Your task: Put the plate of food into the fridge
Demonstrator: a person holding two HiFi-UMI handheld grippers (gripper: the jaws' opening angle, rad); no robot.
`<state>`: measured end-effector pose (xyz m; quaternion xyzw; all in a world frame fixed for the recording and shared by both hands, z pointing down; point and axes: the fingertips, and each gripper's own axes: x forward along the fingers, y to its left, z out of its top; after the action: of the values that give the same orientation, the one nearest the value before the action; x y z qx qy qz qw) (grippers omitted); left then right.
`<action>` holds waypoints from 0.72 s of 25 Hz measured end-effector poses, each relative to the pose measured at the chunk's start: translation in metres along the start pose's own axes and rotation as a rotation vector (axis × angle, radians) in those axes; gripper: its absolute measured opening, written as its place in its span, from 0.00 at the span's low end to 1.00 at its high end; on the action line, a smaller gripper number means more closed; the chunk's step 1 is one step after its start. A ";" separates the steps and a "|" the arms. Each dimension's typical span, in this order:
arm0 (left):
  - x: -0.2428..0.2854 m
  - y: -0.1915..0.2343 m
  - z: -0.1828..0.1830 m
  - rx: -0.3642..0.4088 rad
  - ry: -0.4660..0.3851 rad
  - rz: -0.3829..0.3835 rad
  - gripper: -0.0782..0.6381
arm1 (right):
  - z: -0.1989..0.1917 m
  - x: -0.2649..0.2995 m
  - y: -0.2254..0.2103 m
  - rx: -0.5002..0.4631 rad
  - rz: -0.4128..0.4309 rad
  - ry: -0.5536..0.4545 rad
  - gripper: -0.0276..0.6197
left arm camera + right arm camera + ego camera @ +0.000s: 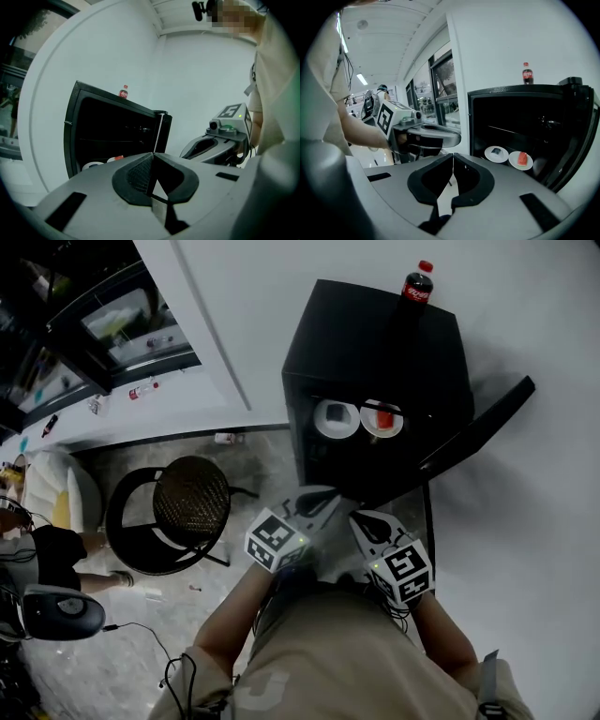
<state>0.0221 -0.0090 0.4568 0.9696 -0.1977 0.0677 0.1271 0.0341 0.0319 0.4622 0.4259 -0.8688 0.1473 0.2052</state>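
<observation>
Standing open, the black fridge (375, 343) already contains the task's items: two white plates lie side by side on its lower level, near the front edge. Judged from this, placement is complete and only closing the fridge is left.

Hazard 1: door (480, 426). It is swung out to the person's right. Pushing it with a closed gripper tip gives a small, hard contact. A push at an angle could slip off the panel, and a hard shove could rock the cabinet.

Hazard 2: stool (183, 507). It stands on the floor to the left of the fridge, near the person's legs. A sidestep to that side could catch it.

Hazard 3: grippers. The left gripper (317, 498) and right gripper (364, 519) sit close together in front of the torso, each with its jaws pressed together on nothing. Swinging one toward the door could knock the other.

Hazard 4: plates. The plate with the red piece (382, 420) and the plate with the dark piece (336, 418) lie nearly touching. Whether either overhangs the front edge cannot be told here. If one does, the closing door could strike it and spill the food.

Hazard 5: bottle (417, 282). It stands upright on the fridge top, toward the back. A slammed door could topple it.
</observation>
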 end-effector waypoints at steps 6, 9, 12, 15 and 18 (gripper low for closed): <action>0.007 -0.029 0.008 0.034 -0.003 0.040 0.13 | -0.008 -0.031 -0.013 0.006 0.002 -0.026 0.08; 0.011 -0.046 0.012 0.033 -0.015 0.050 0.13 | -0.013 -0.046 -0.016 0.007 0.006 -0.035 0.08; 0.012 -0.063 0.015 0.053 -0.022 0.064 0.13 | -0.015 -0.059 -0.015 0.000 0.018 -0.055 0.08; 0.011 -0.079 0.018 0.063 -0.030 0.078 0.13 | -0.018 -0.071 -0.016 0.004 0.019 -0.069 0.07; 0.004 -0.093 0.021 0.064 -0.034 0.109 0.13 | -0.022 -0.079 -0.013 0.010 0.039 -0.080 0.07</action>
<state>0.0642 0.0664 0.4174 0.9620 -0.2499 0.0644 0.0887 0.0932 0.0873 0.4443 0.4155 -0.8836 0.1385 0.1653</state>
